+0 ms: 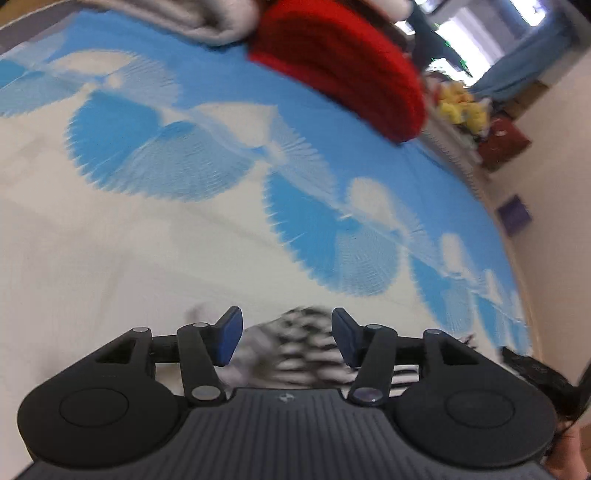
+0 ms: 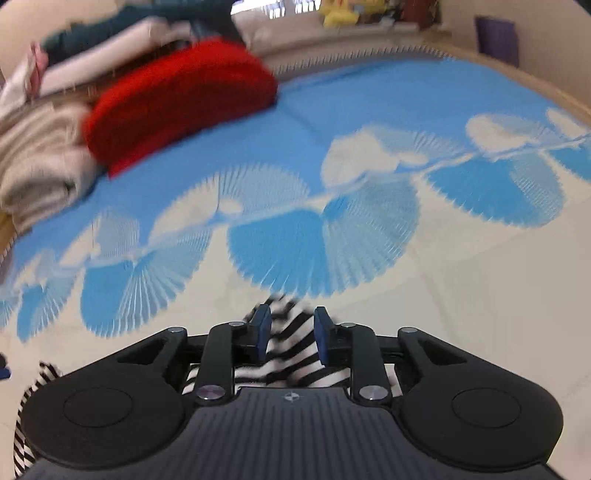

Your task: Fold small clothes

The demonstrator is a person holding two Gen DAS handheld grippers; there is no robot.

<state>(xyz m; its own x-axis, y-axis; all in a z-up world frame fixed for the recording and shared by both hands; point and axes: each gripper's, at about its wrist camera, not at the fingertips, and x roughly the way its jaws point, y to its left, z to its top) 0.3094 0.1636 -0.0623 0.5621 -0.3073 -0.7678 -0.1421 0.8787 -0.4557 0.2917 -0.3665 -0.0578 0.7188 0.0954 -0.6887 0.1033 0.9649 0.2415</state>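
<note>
A black-and-white striped garment [image 1: 303,354] lies on the blue-and-white patterned cover [image 1: 110,251], blurred, just under my left gripper [image 1: 286,338]. That gripper's blue pads stand wide apart and open, with the cloth showing in the gap and not pinched. In the right wrist view the same striped garment [image 2: 291,350] lies between and below the pads of my right gripper [image 2: 291,330], whose jaws stand apart and open. More of the striped cloth shows at the lower left edge [image 2: 26,398]. The rest of the garment is hidden under both gripper bodies.
A folded red garment [image 1: 343,74] [image 2: 177,99] sits at the far side of the cover [image 2: 443,258], next to a folded beige one [image 2: 40,166] [image 1: 207,18]. More clothes are piled behind them. A sill with yellow toys [image 1: 461,107] lies beyond the far edge.
</note>
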